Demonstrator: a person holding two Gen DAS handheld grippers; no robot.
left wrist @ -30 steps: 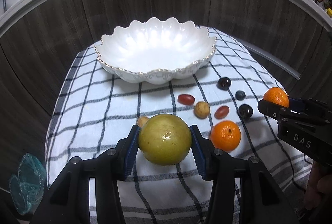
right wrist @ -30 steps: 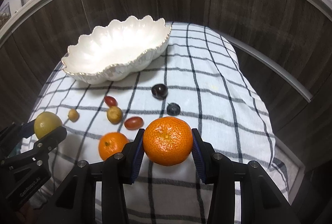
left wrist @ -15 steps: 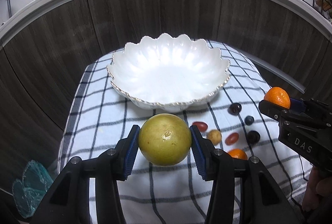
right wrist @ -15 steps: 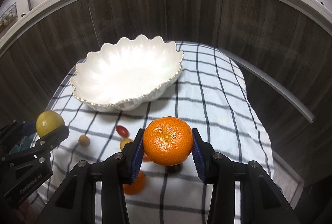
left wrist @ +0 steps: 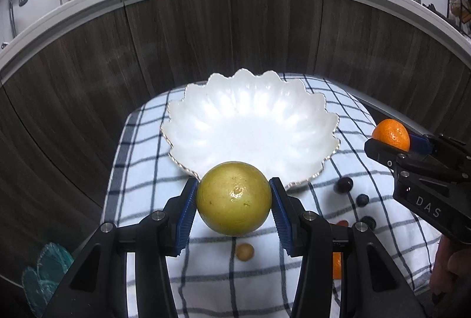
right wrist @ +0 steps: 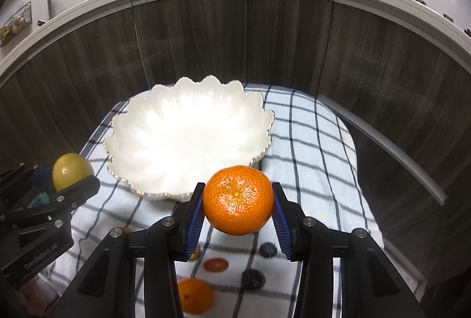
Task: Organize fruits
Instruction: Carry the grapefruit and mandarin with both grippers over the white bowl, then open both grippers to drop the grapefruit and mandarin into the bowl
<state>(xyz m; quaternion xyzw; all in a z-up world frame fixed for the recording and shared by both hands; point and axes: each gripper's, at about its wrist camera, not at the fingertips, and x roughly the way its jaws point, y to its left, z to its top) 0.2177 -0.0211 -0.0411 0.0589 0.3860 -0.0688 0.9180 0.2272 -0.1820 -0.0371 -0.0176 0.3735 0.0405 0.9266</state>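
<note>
You held a yellow fruit (left wrist: 233, 198) pinched in your left gripper (left wrist: 233, 200) and an orange (right wrist: 238, 200) pinched in your right gripper (right wrist: 238, 201), the empty bowl (left wrist: 329, 138) lying just ahead and below both.

Right gripper (right wrist: 238, 207) clamps a mandarin (right wrist: 238, 200) before the bowl (right wrist: 188, 141).

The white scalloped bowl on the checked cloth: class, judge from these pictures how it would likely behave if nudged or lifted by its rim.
The white scalloped bowl looks glossy like glazed ceramic, so it is probably rigid, fairly heavy and breakable. It is wide and shallow, so it seems unlikely to tip. Sitting on the checked cloth, a push might drag or bunch the cloth rather than slide it cleanly.
</note>
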